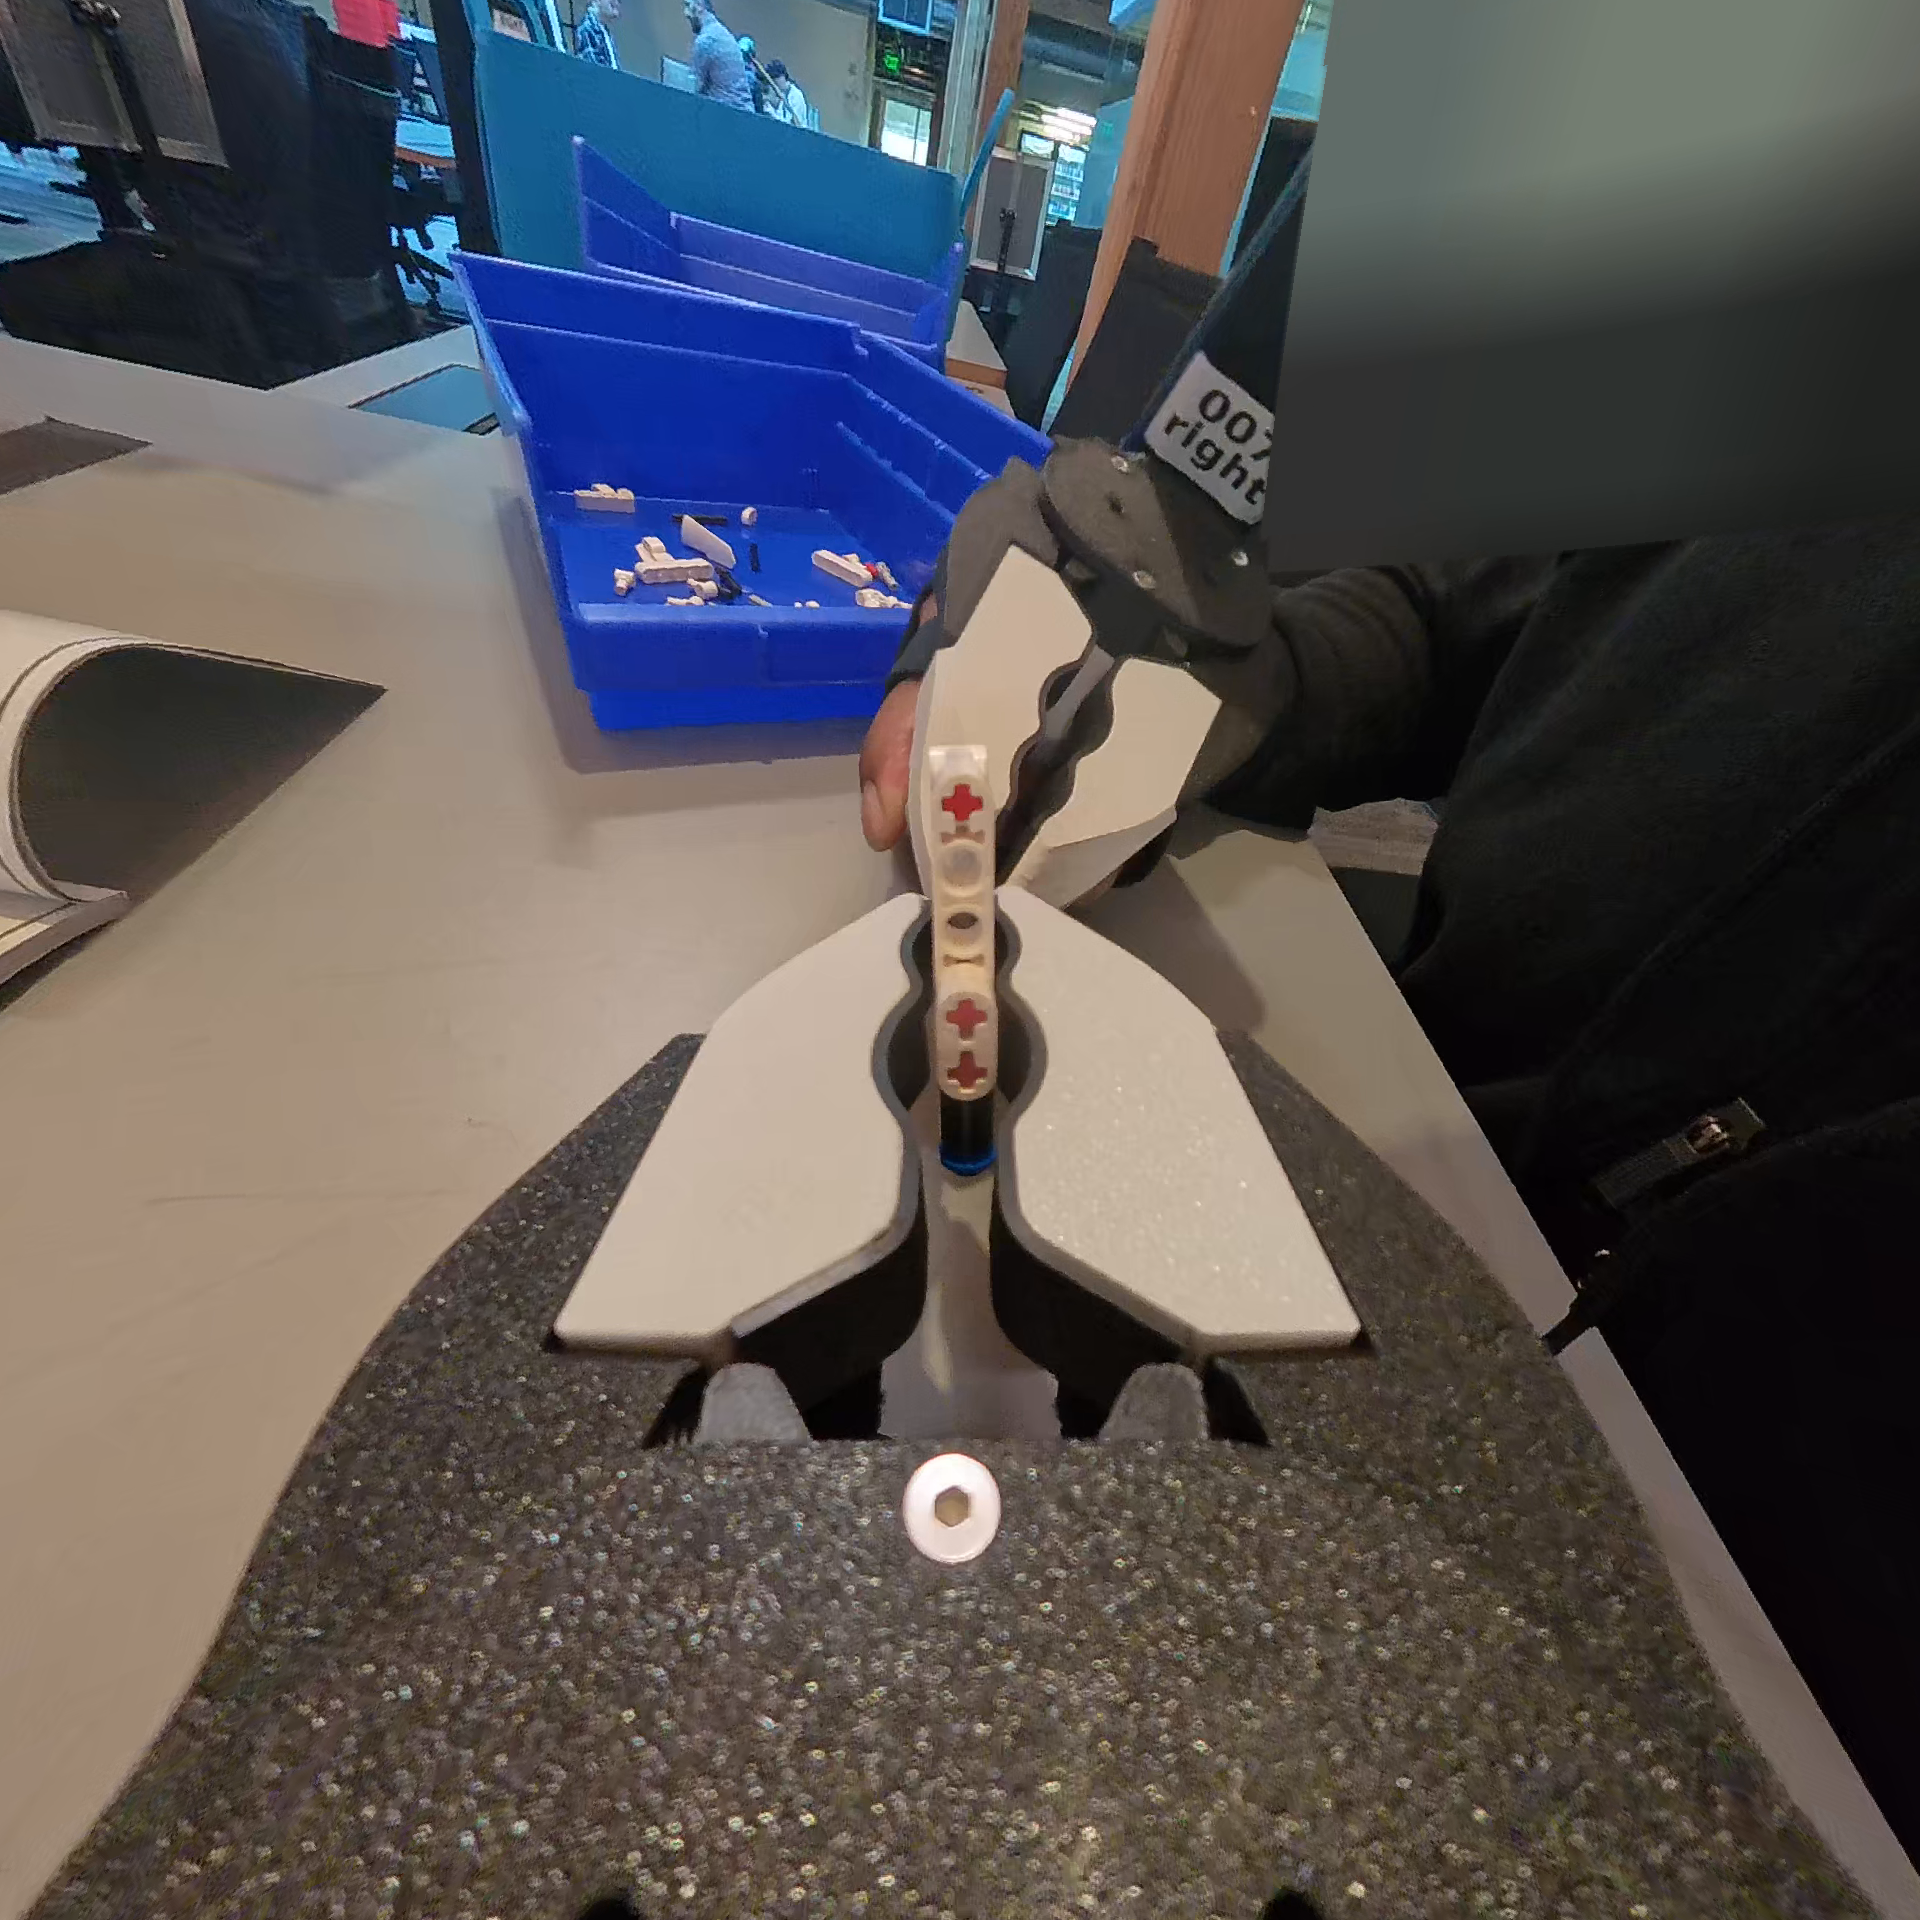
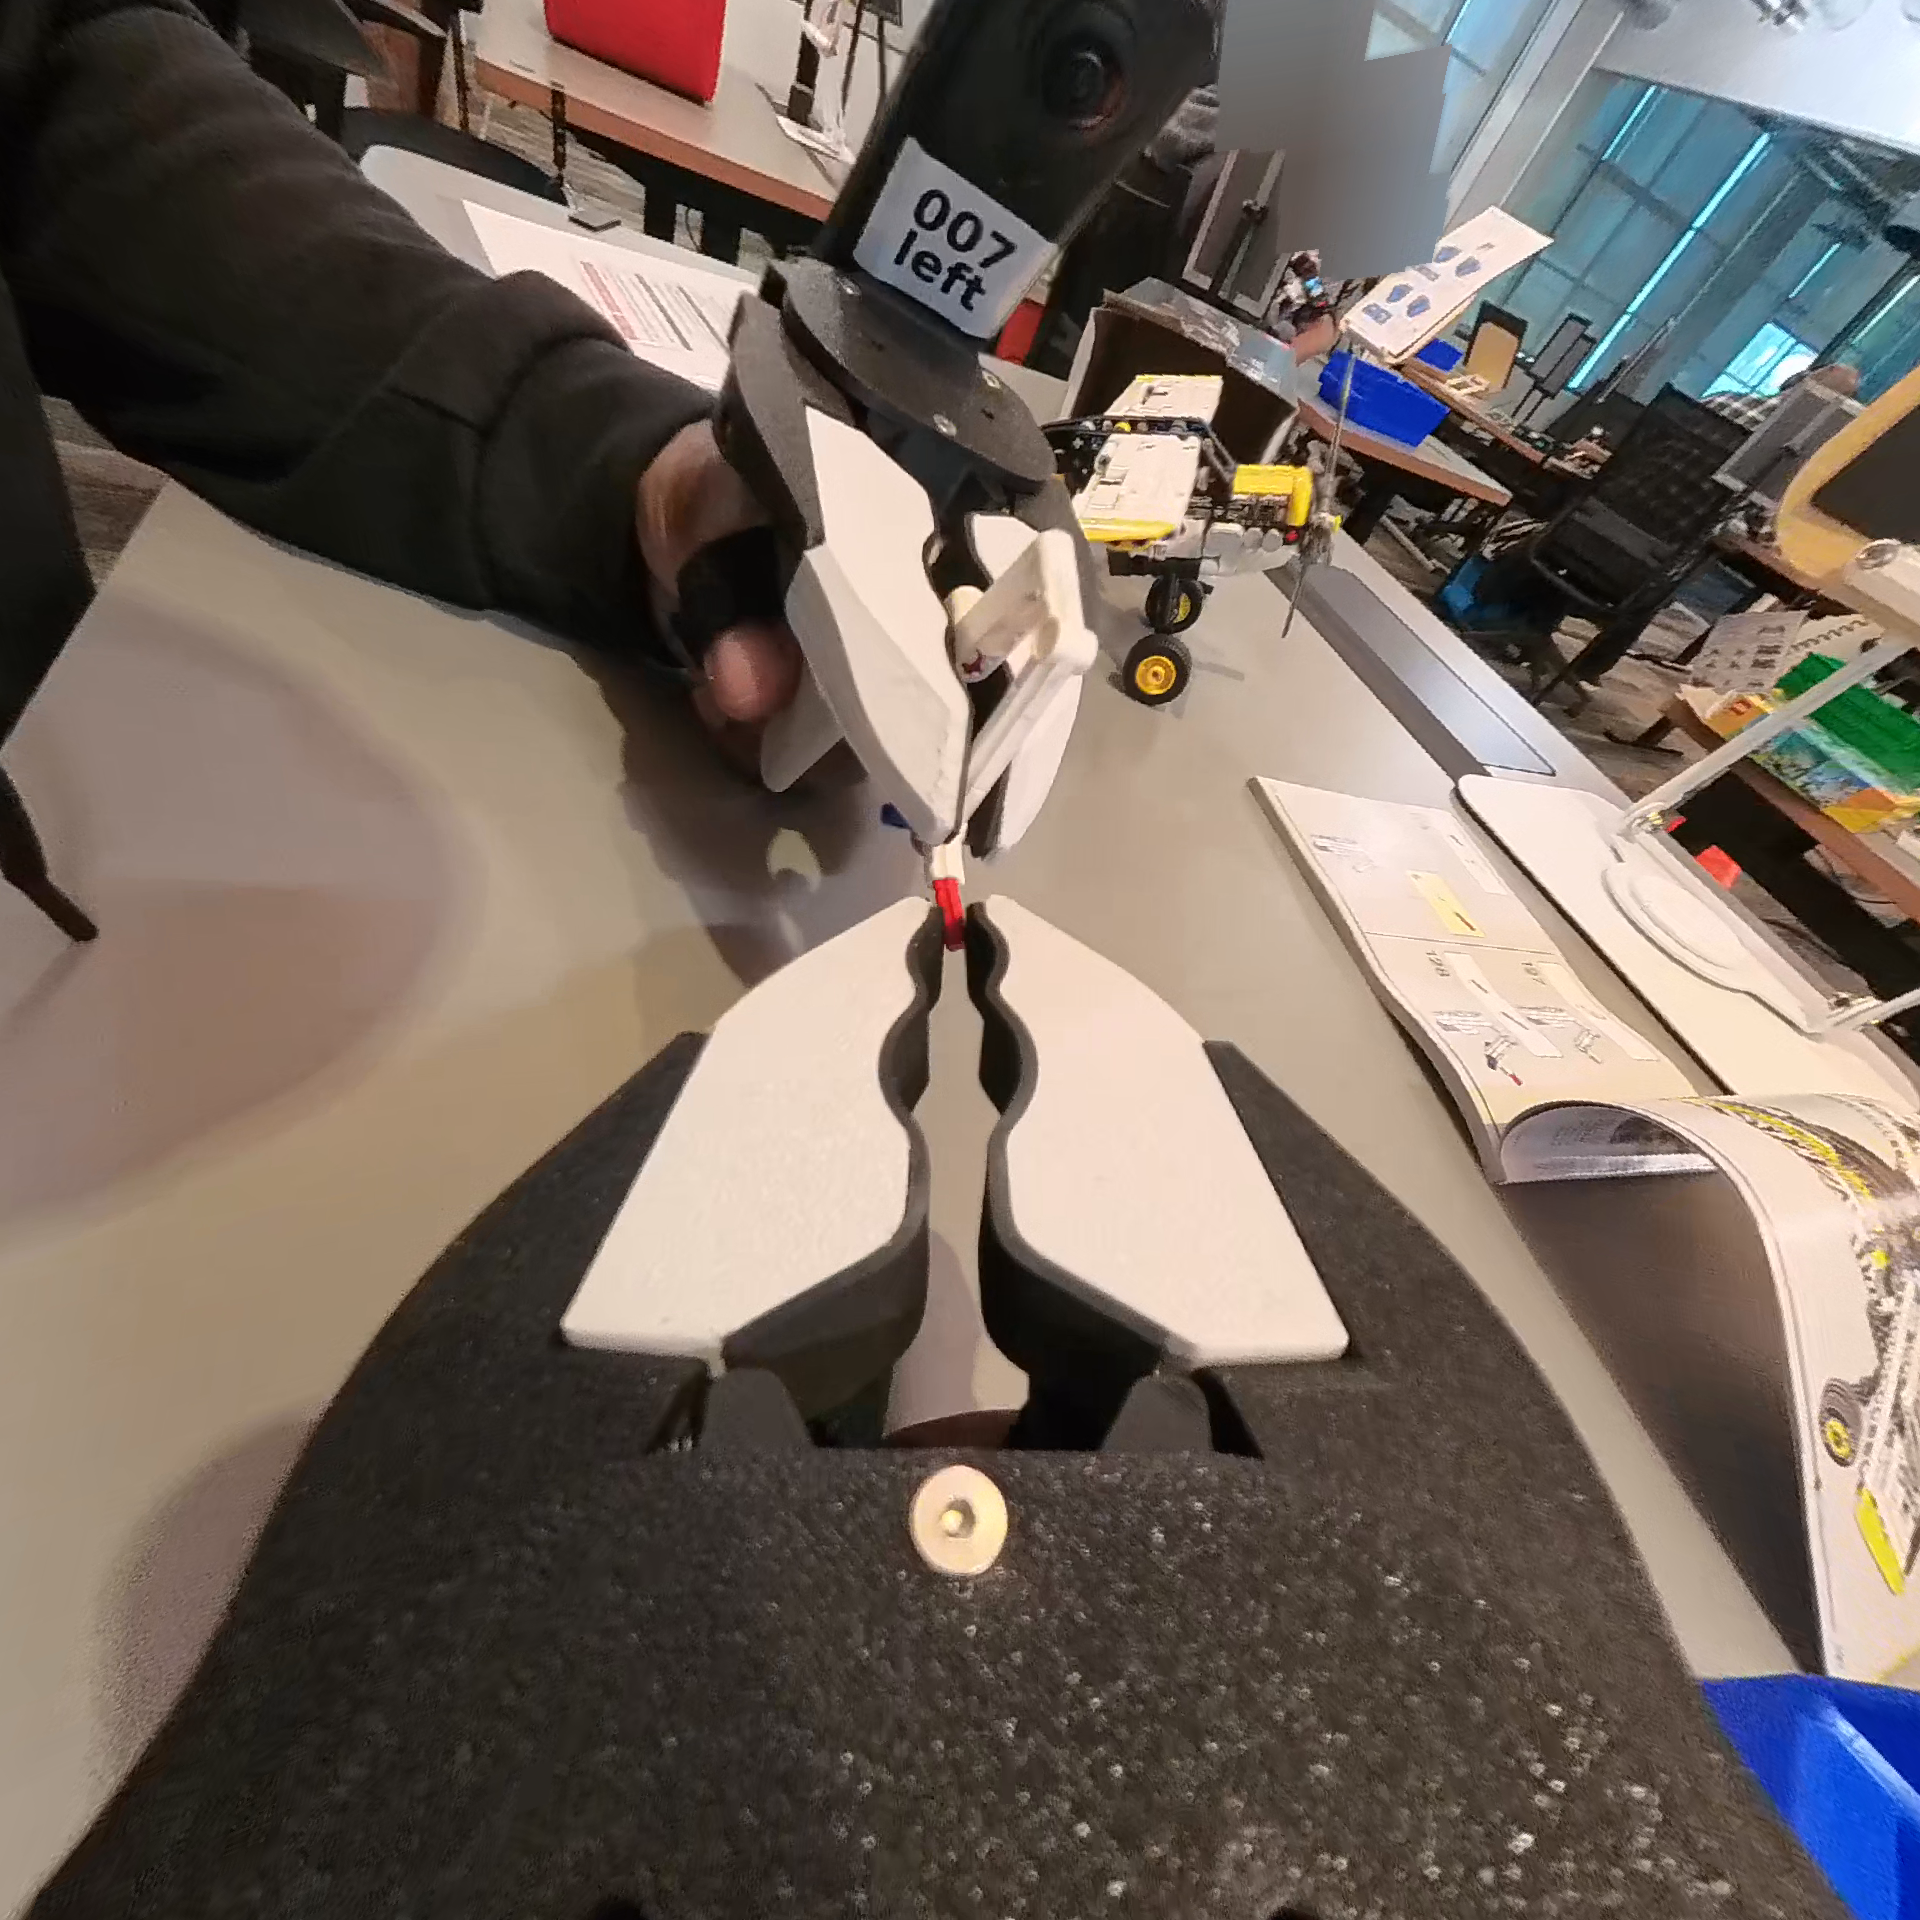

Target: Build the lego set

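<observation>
The white plastic perforated beam with red cross-shaped pegs point(image 1: 964, 925) stands upright between the left gripper point(image 1: 961, 935) jaws, clamped narrowly. The right gripper point(image 2: 951, 925) jaws pinch a small red peg point(image 2: 947, 920) at their tips, just beside the beam. Beyond, on the grey worktop point(image 1: 416, 883), a blue plastic bin point(image 1: 727, 644) contains scattered small white pieces point(image 1: 675, 566).

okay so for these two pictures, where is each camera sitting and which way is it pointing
Left wrist view: on the left gripper, looking along its fingers, shut on a white beam, toward blue bins; a dark sleeve shows.
Right wrist view: on the right gripper, pinching a red pin, facing a toy vehicle and booklet.
Shared: the grey table and each other's gripper.
</observation>
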Tool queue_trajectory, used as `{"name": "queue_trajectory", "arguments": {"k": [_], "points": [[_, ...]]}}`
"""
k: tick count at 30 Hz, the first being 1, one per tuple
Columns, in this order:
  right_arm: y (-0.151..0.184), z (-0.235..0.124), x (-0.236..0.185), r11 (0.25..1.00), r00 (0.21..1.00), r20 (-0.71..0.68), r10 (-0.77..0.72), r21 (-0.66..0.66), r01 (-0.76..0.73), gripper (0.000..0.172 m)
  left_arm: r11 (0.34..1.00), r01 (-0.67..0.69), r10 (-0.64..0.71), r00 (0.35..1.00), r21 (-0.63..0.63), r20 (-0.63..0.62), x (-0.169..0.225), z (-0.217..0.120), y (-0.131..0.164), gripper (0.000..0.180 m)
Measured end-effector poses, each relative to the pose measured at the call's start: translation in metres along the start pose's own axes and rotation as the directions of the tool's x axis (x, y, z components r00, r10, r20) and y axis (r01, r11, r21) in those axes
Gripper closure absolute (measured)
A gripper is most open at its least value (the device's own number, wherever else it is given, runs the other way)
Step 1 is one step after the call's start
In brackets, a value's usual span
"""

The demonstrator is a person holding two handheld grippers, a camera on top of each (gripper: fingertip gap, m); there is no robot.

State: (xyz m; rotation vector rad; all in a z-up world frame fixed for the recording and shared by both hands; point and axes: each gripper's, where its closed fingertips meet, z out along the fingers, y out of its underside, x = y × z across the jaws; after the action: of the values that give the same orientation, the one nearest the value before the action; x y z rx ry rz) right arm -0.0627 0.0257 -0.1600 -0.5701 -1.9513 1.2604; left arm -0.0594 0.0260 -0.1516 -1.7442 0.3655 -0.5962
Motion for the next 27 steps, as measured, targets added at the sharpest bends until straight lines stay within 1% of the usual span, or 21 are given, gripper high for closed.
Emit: {"name": "queue_trajectory", "arguments": {"k": [16,18,24,27], "points": [[0.001,0.002,0.004,0.999,0.998,-0.049,-0.036,-0.015,0.036,0.164,0.999,0.033,-0.033,0.999,0.028,-0.007,-0.002,-0.002,-0.003,0.173],[0.001,0.002,0.004,0.999,0.998,-0.056,-0.042,-0.014,0.041,0.162,0.998,0.05,-0.049,0.999,0.034,-0.02,-0.001,-0.001,-0.004,0.173],[-0.004,0.001,0.004,0.996,0.993,-0.078,-0.086,0.003,0.086,0.162,0.989,0.137,-0.134,0.99,0.061,-0.051,-0.001,-0.002,-0.008,0.173],[-0.006,0.001,0.008,0.996,0.99,-0.108,-0.093,0.009,0.094,0.166,0.979,0.183,-0.178,0.982,0.086,-0.063,-0.002,-0.001,-0.012,0.173]]}}
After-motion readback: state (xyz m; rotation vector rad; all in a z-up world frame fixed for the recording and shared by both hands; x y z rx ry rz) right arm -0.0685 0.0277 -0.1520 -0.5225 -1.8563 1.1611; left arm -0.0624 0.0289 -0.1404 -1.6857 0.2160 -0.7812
